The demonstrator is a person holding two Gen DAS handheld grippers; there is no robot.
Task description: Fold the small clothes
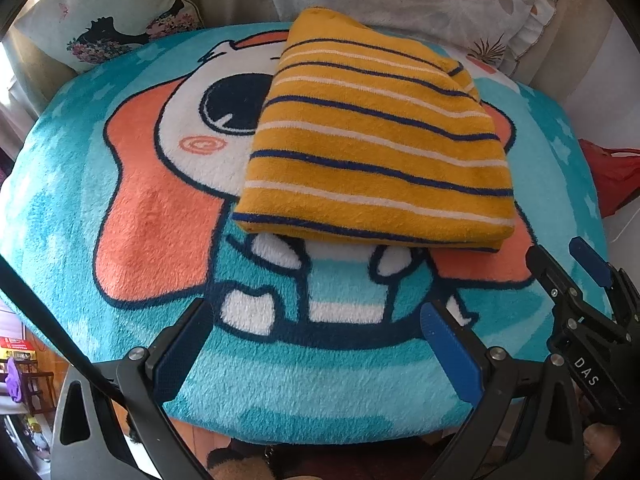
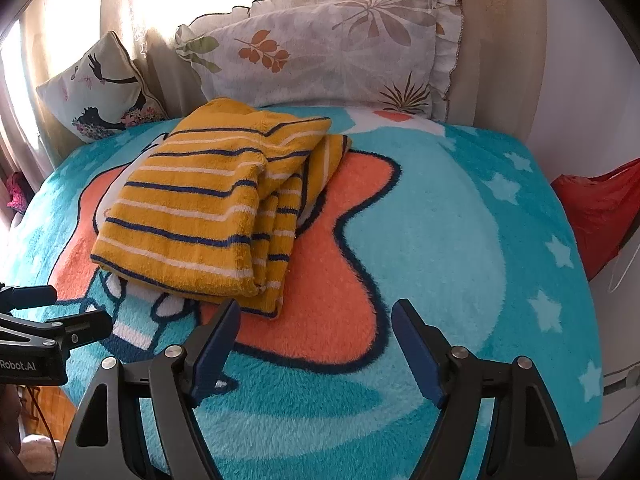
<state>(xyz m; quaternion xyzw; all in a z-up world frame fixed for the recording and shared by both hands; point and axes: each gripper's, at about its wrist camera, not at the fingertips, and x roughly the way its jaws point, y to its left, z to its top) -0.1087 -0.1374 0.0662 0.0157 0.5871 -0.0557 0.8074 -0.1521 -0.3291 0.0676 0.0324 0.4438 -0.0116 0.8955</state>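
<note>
Hovering at frame bottom, left gripper [image 1: 316, 344] and right gripper [image 2: 316, 344] both gape wide, empty. Folded striped garment [image 1: 376, 140] sits upper centre on the blanket [image 1: 80, 184], stack edges uneven at right; a careless nudge could likely spill the layers.

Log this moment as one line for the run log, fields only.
stage: fold appears done | striped garment: folded, lying on blanket | left gripper: open, empty | right gripper: open, empty
</note>
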